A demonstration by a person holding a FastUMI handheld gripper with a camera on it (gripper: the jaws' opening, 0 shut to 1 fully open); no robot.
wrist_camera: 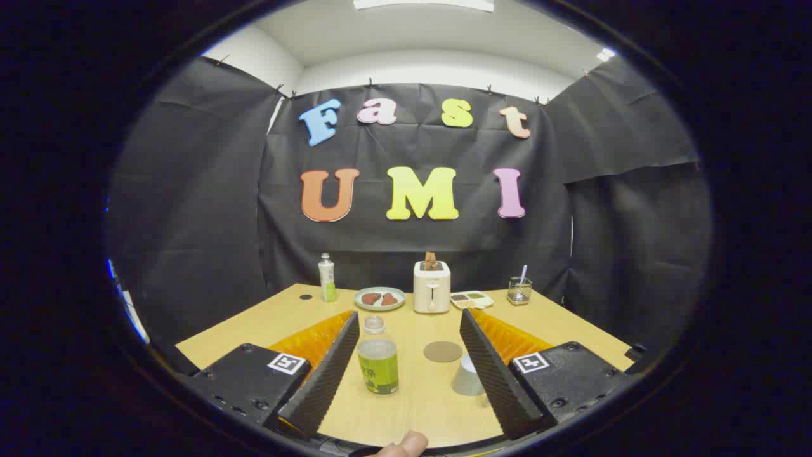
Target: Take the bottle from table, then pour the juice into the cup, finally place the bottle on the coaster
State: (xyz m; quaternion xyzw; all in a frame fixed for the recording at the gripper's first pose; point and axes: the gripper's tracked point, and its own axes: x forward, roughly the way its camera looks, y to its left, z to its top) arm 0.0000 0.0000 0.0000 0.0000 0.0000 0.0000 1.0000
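Fingertip (pixel 406 444) aside, the claw (pixel 406 355) stood open around the bottle (pixel 377 358); centring before closing seemed advisable.

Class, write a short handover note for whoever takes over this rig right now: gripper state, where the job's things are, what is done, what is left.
Gripper: open, empty, fingers spread wide above the wooden table.
Juice bottle: upright between the fingers, nearer the left one, not touched.
Coaster: flat on the table between the fingers, bare.
Cup: beside the right finger, partly hidden by it.
Done: nothing yet.
Left: grip the bottle, pour into the cup, set the bottle on the coaster.
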